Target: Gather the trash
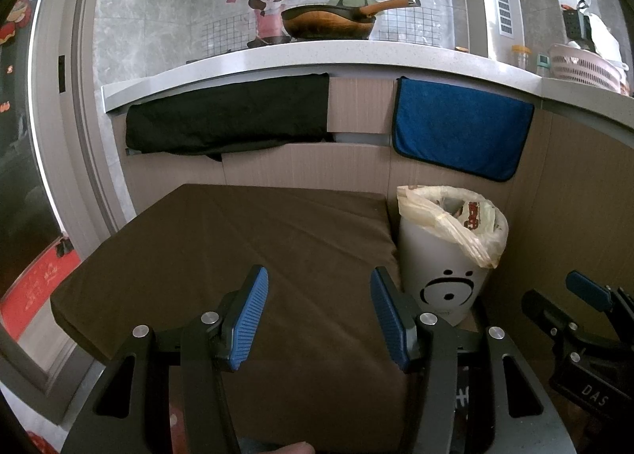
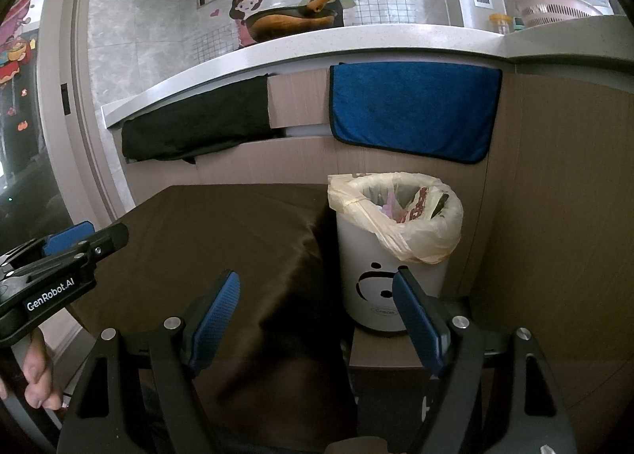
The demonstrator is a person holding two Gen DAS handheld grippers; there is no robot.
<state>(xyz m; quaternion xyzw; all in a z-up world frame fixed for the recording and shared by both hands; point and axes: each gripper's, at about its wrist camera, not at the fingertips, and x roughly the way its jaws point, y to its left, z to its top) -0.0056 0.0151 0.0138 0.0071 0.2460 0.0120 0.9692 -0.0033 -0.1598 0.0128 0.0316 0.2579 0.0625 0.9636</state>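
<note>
A white trash bin (image 1: 443, 279) with a drawn face stands to the right of a table under a brown cloth (image 1: 237, 255). It also shows in the right wrist view (image 2: 380, 279). Its yellowish bag liner (image 2: 416, 216) holds several wrappers. My left gripper (image 1: 319, 283) is open and empty over the cloth. My right gripper (image 2: 317, 287) is open and empty, near the table's right edge, just in front of the bin. I see no loose trash on the cloth.
A kitchen counter (image 1: 317, 57) runs behind, with a wok (image 1: 329, 20) on it. A black cloth (image 1: 226, 117) and a blue towel (image 1: 459, 133) hang from its front. A pink basket (image 1: 586, 65) sits at the right. Wooden panels stand behind the bin.
</note>
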